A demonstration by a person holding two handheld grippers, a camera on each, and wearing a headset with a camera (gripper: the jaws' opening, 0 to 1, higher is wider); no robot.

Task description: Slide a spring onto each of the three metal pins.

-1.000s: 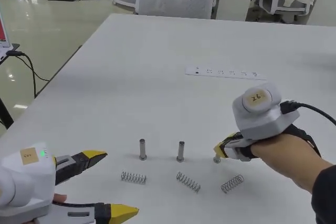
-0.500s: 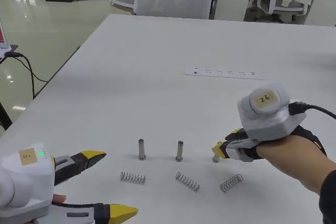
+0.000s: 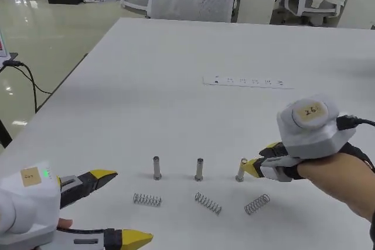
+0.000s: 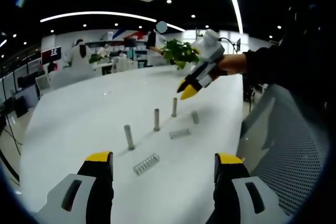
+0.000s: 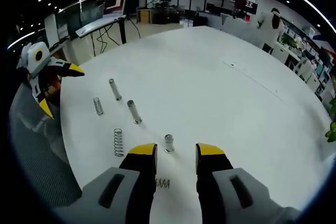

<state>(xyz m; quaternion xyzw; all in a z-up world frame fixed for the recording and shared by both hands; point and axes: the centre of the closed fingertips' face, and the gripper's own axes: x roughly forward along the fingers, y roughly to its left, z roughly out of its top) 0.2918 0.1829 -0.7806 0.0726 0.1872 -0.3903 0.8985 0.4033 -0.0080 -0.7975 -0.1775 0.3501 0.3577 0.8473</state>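
Three short metal pins stand in a row on the white table: left pin, middle pin, right pin. A loose spring lies in front of each: left spring, middle spring, right spring. My right gripper is open, its yellow tips just right of the right pin; in the right gripper view that pin stands just ahead of the gap in the right gripper. My left gripper hovers wide open and holds nothing, near the table's front left. From the left gripper the nearest spring lies straight ahead.
A white power strip lies across the table's middle, well behind the pins. Office chairs stand beyond the far edge. The table's left edge drops to the floor, where a cable runs.
My right gripper has drawn back a little to the right, so the right pin now stands uncovered by its tips. The left gripper, pins and springs have stayed put.
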